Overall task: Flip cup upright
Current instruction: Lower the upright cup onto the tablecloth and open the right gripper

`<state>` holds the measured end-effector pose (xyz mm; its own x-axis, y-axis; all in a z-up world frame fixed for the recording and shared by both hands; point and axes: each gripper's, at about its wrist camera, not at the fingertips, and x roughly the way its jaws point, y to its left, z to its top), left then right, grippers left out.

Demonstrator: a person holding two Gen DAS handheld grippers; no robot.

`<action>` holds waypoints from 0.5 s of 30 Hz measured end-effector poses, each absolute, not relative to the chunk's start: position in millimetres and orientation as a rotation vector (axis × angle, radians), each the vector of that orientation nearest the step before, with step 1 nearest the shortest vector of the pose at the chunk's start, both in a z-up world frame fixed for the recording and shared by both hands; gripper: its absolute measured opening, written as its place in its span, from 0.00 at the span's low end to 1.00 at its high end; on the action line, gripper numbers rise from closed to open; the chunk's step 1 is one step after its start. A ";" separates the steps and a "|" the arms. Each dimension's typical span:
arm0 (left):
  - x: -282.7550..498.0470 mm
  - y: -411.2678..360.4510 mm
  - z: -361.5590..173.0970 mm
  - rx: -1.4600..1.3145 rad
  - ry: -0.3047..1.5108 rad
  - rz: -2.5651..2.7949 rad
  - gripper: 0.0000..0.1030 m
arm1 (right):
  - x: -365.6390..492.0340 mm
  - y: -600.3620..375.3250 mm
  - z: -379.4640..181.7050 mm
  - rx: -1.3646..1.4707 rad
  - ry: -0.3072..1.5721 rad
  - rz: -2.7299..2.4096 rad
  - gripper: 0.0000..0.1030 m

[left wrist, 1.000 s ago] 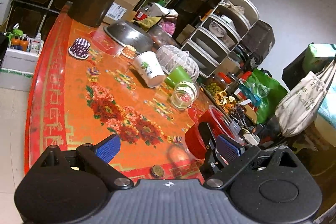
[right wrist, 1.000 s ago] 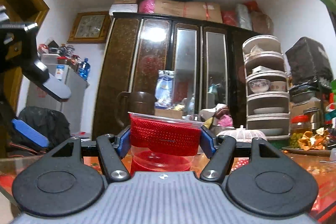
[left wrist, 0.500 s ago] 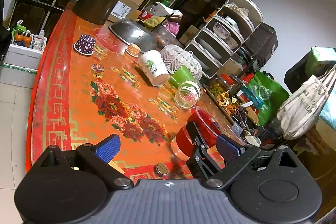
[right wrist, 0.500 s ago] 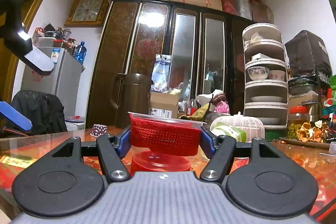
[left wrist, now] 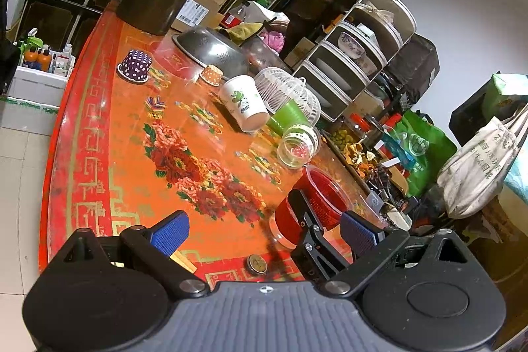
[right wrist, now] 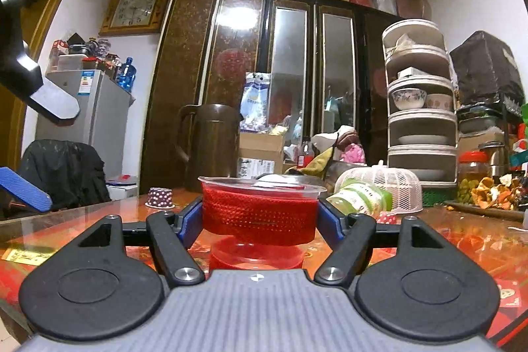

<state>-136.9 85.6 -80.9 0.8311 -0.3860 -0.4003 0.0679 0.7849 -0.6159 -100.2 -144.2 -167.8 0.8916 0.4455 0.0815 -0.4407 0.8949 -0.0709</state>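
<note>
The right gripper (right wrist: pixel 260 215) is closed on a clear plastic cup with a red mesh sleeve (right wrist: pixel 259 213), one blue pad pressed to each side of the sleeve. The cup stands mouth up, its rim level, its base at or just above the glass-covered red and orange floral tabletop (left wrist: pixel 138 160); contact with the surface cannot be confirmed. In the left wrist view the same cup (left wrist: pixel 318 200) sits at 4 o'clock on the table, near the front edge, with the right gripper's black finger (left wrist: pixel 305 221) against its near side. The left gripper (left wrist: pixel 264 228) is spread wide, nothing between its blue pads, hovering over the near table edge just left of the cup. A small round metal disc (left wrist: pixel 256 263) lies on the red border between the left gripper's pads. Further back, at 12 o'clock from the cup, a clear glass jar (left wrist: pixel 297 145) lies on its side, beside a green cup (left wrist: pixel 287 117) and a white paper cup with a green print (left wrist: pixel 243 104), both also tipped over. A purple polka-dot cup (left wrist: pixel 135 65) rests inverted at 10 o'clock, near a steel colander (left wrist: pixel 211 50).
</note>
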 end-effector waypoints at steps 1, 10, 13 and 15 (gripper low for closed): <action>-136.6 85.2 -80.5 -0.625 0.541 -0.258 0.96 | -100.1 -144.2 -167.7 -0.049 -0.093 0.461 0.71; -134.2 81.0 -80.4 -0.594 0.538 -0.242 0.96 | -100.0 -144.4 -163.2 -0.039 -0.056 0.487 0.96; -136.1 77.3 -77.7 -0.529 0.500 -0.193 1.00 | -101.7 -145.7 -158.0 -0.049 -0.025 0.497 0.99; -138.1 72.8 -75.3 -0.451 0.461 -0.148 1.00 | -107.0 -153.5 -148.9 -0.033 0.011 0.489 0.99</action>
<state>-138.1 72.8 -75.3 0.8870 -0.2373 -0.3962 0.0369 0.8916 -0.4514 -107.0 -153.5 -148.9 0.8826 0.4698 -0.0187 -0.4701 0.8821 -0.0294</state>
